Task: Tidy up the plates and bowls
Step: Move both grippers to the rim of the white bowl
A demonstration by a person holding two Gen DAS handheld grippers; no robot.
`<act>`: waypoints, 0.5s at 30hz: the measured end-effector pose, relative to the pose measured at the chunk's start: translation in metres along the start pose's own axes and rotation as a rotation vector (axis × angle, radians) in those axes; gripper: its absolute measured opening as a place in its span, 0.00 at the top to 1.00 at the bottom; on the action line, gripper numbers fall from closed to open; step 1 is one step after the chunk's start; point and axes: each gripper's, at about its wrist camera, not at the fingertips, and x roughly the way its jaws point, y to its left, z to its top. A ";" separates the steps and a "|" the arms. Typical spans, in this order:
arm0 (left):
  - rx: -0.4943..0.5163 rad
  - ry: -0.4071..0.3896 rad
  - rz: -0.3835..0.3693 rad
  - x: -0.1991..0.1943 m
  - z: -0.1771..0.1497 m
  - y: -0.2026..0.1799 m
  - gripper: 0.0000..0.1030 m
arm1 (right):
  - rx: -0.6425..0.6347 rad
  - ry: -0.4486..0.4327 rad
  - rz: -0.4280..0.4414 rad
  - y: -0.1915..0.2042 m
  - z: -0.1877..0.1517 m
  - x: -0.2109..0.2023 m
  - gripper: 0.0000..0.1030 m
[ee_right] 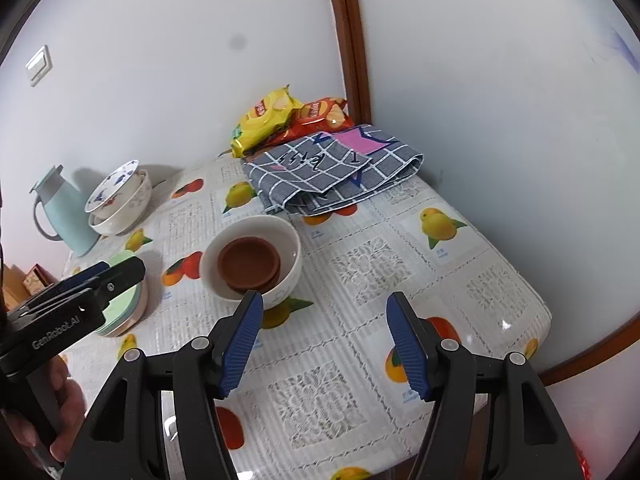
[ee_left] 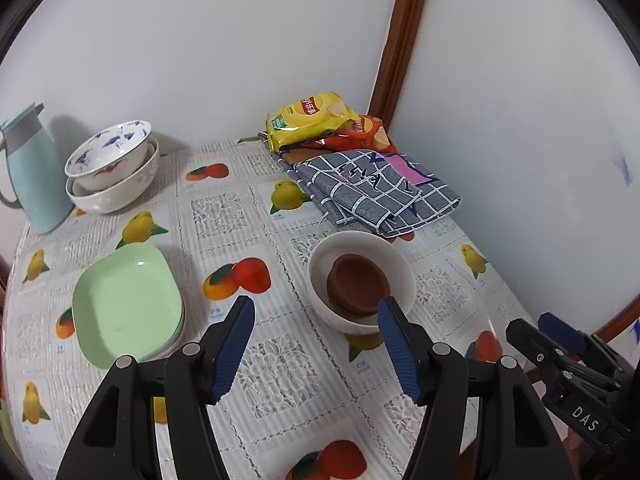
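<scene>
A white bowl (ee_left: 394,264) (ee_right: 290,246) stands mid-table with brown small bowls (ee_left: 358,282) (ee_right: 248,264) nested inside. A stack of green square plates (ee_left: 126,300) (ee_right: 124,300) lies to its left. Two patterned white bowls (ee_left: 112,168) (ee_right: 120,200) are stacked at the back left. My left gripper (ee_left: 316,338) is open and empty above the table, just in front of the white bowl. My right gripper (ee_right: 324,340) is open and empty, to the right of and nearer than that bowl.
A light blue jug (ee_left: 30,176) (ee_right: 66,212) stands at the back left. A folded checked cloth (ee_left: 376,188) (ee_right: 336,172) and snack bags (ee_left: 308,118) (ee_right: 272,116) lie in the back corner. The table's right edge (ee_right: 536,300) is close. Walls stand behind.
</scene>
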 end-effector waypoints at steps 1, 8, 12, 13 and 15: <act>-0.004 -0.005 -0.009 -0.003 0.000 0.002 0.40 | 0.004 -0.001 0.013 0.000 0.000 -0.003 0.38; -0.044 0.011 0.007 -0.010 0.002 0.013 0.40 | 0.020 -0.024 0.040 0.001 0.000 -0.016 0.38; -0.050 0.022 0.002 -0.005 0.003 0.019 0.40 | 0.016 -0.023 0.039 0.001 0.002 -0.013 0.38; -0.055 0.026 -0.004 -0.003 0.003 0.021 0.40 | 0.015 -0.023 0.037 0.001 0.003 -0.012 0.38; -0.073 0.038 -0.012 0.001 0.004 0.024 0.40 | 0.014 -0.015 0.037 0.001 0.004 -0.006 0.38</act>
